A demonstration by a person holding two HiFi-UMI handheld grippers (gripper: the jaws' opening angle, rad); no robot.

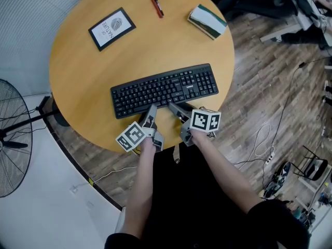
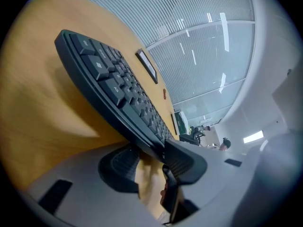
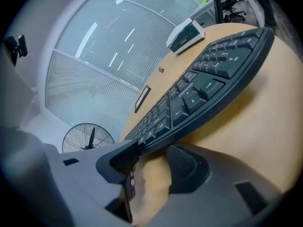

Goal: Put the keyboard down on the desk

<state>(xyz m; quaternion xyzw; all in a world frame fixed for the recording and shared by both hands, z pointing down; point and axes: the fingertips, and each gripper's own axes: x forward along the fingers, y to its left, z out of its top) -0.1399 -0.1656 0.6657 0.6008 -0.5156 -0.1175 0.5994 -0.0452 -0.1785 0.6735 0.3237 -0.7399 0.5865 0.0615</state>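
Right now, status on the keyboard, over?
Left gripper clamped on keyboard near edge. Right gripper straddles it, grip unclear. Near edge slightly raised off round table. Nothing beneath it.

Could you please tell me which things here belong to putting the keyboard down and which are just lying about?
Part of the job: keyboard; desk; left gripper and right gripper, each with the keyboard's near edge between its jaws.
Just lying about: framed card, red pen and book on the desk; fan beside the desk.
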